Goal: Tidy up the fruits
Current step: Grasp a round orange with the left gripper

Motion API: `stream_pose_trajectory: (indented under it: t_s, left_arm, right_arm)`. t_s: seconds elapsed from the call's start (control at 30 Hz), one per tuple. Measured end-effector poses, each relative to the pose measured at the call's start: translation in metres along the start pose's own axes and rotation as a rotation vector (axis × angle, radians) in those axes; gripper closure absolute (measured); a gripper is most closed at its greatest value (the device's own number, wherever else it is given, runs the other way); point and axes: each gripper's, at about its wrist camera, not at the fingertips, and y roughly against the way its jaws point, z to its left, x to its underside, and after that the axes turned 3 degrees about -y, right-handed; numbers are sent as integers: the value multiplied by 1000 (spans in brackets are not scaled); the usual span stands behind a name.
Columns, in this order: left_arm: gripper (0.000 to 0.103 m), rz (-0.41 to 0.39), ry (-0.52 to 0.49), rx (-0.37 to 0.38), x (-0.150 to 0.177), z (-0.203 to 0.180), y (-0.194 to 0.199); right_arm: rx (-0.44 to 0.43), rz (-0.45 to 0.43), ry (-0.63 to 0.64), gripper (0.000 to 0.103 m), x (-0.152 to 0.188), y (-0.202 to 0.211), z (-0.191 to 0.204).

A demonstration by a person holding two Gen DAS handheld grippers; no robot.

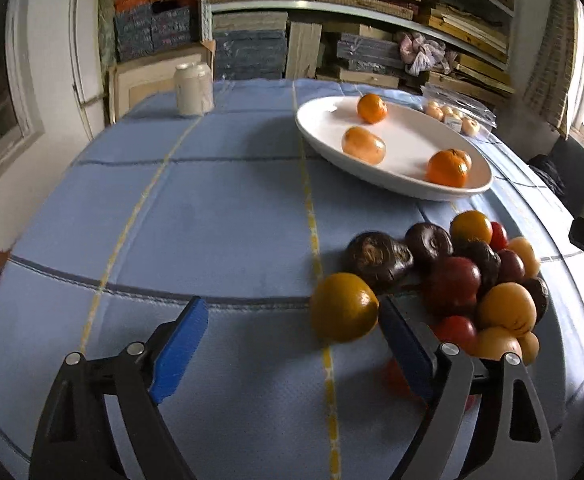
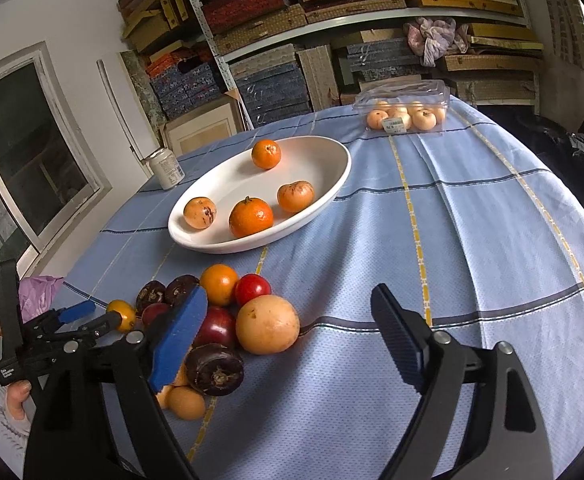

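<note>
A pile of mixed fruit, orange, red and dark purple, lies on the blue checked tablecloth. A white oval plate farther back holds several oranges. My left gripper is open at the pile's left edge. A small orange fruit rests on the cloth between its blue pads, close against the right one. My right gripper is open above the pile's near side. A large pale orange fruit sits ahead between its fingers, untouched.
A white jar stands at the table's far left. A clear plastic box of pale fruits sits at the far edge. Shelves of stacked boxes fill the back wall. A pink bag lies at the left edge.
</note>
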Motion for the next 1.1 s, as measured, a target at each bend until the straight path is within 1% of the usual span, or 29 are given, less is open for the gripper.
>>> stream_pose_trajectory:
  t_s: [0.1,0.17,0.2,0.23,0.27,0.37,0.53,0.63,0.67,0.7,0.73,0.77,0.8,0.87,0.9,1.1]
  left_arm:
    - [15,5,-48,22,1,-10,-2]
    - [16,2,-51,32,2,-12,-1]
    - [17,6,-37,43,2,-10,-1]
    - [20,11,-24,50,2,-7,-2]
    - [27,17,-11,59,2,-5,-3]
    - [34,21,1,72,3,-5,-4]
    - [35,-4,-30,92,2,-14,-1]
    - [35,9,-52,97,-1,-20,-7]
    - [37,18,-55,103,-1,-21,-9]
    - [39,29,-55,118,-3,-22,-13]
    - [43,33,-51,127,-3,-22,-15]
    - [52,38,-48,130,-4,-22,-17]
    - [53,44,-41,137,-4,-21,-18]
    - [63,41,-27,143,-5,-18,-19]
    - [65,41,-20,152,-5,-16,-18]
    - [65,41,-23,144,-4,-17,-17]
  right_arm:
    - [0,0,7,21,0,0,1]
    - [1,0,7,21,1,-1,1]
    - [0,1,7,21,1,-1,2]
    - [1,1,7,21,1,-1,2]
    - [1,1,8,21,1,-1,2]
    - [2,2,11,21,1,-1,2]
    - [2,11,12,21,3,-4,3]
    - [4,20,24,21,5,-6,5]
    - [5,24,28,21,6,-6,6]
    - [7,30,35,21,7,-8,7]
    - [8,34,41,21,7,-9,8]
    - [12,40,51,21,8,-10,10]
    - [14,44,59,21,9,-11,11]
    - [16,51,73,21,10,-12,13]
    - [18,53,79,21,11,-13,15]
    - [23,65,83,21,12,-16,15]
